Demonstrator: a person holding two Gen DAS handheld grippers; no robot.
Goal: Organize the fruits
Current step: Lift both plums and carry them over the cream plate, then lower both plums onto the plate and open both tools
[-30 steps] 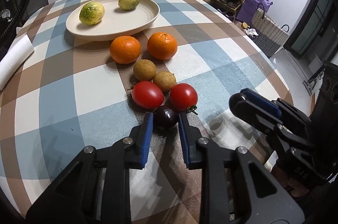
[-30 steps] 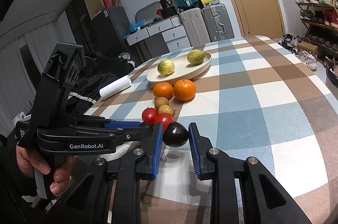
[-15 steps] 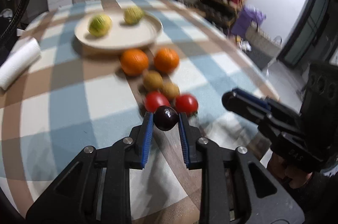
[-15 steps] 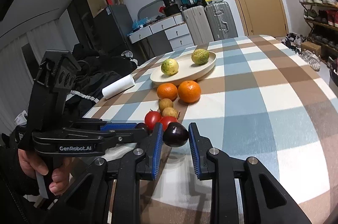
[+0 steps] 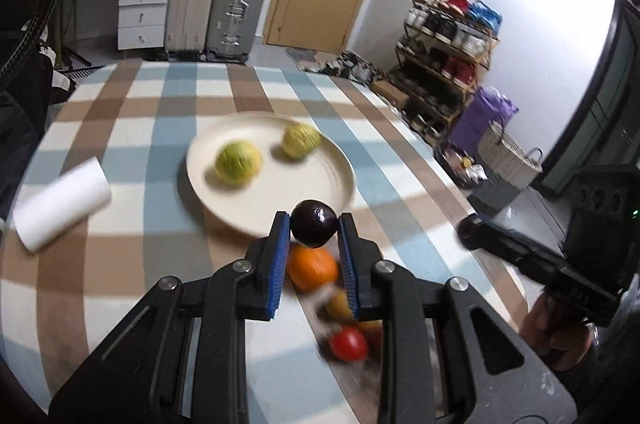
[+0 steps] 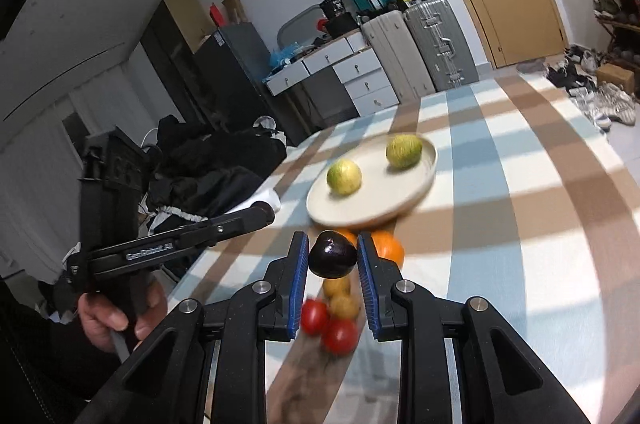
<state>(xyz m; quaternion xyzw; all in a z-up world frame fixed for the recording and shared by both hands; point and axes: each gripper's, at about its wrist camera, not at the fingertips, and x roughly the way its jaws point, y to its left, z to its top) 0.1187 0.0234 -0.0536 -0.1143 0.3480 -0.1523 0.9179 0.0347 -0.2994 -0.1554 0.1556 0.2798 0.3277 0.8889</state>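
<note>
In the left wrist view, the left gripper (image 5: 313, 230) sits at centre frame with its blue-padded jaws clamped on a small, dark purple, round fruit (image 5: 313, 229), held in the air clear of the checked blue, brown and white tablecloth (image 5: 132, 252). Just above it in the frame lies the round cream plate (image 5: 320, 184), blurred, carrying two yellow-green round fruits (image 5: 238, 163). Below the held fruit, between the jaws, an orange mandarin (image 5: 312, 267) shows on the cloth, and lower still a red tomato (image 5: 348, 343). A white paper roll (image 5: 60, 210) lies at mid left. In the right wrist view, the right gripper (image 6: 333, 254) likewise grips a second dark purple round fruit (image 6: 332, 255) at centre frame, lifted above two red tomatoes (image 6: 340, 335) and small yellow-brown fruits (image 6: 344, 306).
</note>
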